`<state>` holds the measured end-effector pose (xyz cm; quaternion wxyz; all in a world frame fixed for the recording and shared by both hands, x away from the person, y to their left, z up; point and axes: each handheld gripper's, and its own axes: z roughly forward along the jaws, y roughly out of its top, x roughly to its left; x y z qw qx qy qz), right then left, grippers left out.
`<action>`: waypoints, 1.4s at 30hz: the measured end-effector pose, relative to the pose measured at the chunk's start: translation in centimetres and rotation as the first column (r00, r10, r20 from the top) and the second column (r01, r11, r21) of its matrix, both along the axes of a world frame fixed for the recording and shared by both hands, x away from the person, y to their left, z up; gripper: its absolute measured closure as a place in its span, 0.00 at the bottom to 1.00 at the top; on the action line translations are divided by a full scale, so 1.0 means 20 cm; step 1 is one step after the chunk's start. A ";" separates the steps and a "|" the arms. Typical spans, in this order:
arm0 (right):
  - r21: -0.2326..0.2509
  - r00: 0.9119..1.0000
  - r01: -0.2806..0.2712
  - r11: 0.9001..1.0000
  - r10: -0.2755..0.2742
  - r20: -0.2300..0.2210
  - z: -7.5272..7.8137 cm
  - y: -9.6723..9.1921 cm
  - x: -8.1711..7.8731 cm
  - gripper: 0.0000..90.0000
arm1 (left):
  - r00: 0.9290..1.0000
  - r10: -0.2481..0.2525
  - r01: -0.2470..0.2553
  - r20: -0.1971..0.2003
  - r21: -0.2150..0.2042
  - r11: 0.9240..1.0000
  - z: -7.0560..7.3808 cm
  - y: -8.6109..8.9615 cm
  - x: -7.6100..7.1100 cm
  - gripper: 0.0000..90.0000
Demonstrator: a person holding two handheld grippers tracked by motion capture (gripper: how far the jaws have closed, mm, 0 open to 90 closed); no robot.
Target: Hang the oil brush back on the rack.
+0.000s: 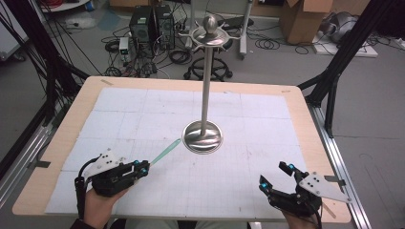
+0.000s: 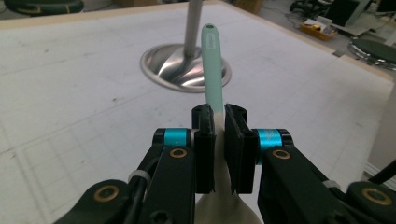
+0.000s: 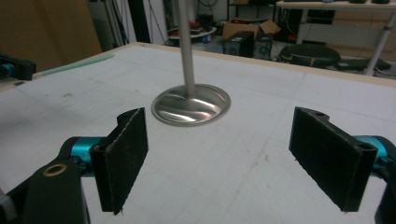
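While the left gripper (image 1: 138, 168), a black two-jaw tool with blue-ringed joints and a grey three-cornered plate on top, sits at about eight o'clock on the white gridded mat (image 1: 143, 114), its jaws are clamped together on a pale mint-green, slender plastic utensil (image 1: 165, 152) with a white lower end. Item held: the utensil's handle juts out of the jaws and slants toward one o'clock, its rounded tip ending just short of the stand's foot; in the left gripper view the same handle (image 2: 213, 65) rises straight between the two black pads, with a small hole near its tip. Item standing: a polished steel rack (image 1: 206, 86), made of a round domed base, a tall thin upright post, a ring of short arms and a ball finial at the top, placed close to the mat's centre, upright. Item idle: the right gripper (image 1: 275, 176), same make, lies at about four o'clock on the mat, well apart from the stand, its jaws spread wide with nothing between them; the right gripper view shows the steel base (image 3: 192, 104) ahead between the two separated pads. Support: a light wooden table (image 1: 71, 119) carrying the mat.
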<state>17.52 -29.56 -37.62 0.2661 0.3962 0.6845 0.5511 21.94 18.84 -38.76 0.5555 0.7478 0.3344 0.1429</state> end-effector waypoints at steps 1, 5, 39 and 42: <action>0.000 1.000 -0.011 1.000 0.011 0.001 0.01 0.01 0.00 0.21 | 1.000 -0.010 0.010 0.012 -0.007 1.000 0.01 -0.01 -0.01 0.91; -0.024 0.998 -0.047 0.999 0.048 0.029 0.07 0.08 0.03 0.21 | 0.999 -0.031 0.032 0.043 -0.023 0.999 0.05 -0.04 -0.04 0.91; 0.050 0.924 -0.379 0.924 0.381 -0.044 0.10 0.70 0.19 0.30 | 0.976 -0.186 0.193 0.115 -0.053 0.980 0.09 -0.26 -0.16 0.91; 0.072 0.921 -0.385 0.920 0.388 -0.039 0.11 0.70 0.19 0.32 | 0.975 -0.191 0.197 0.110 -0.053 0.979 0.09 -0.27 -0.16 0.91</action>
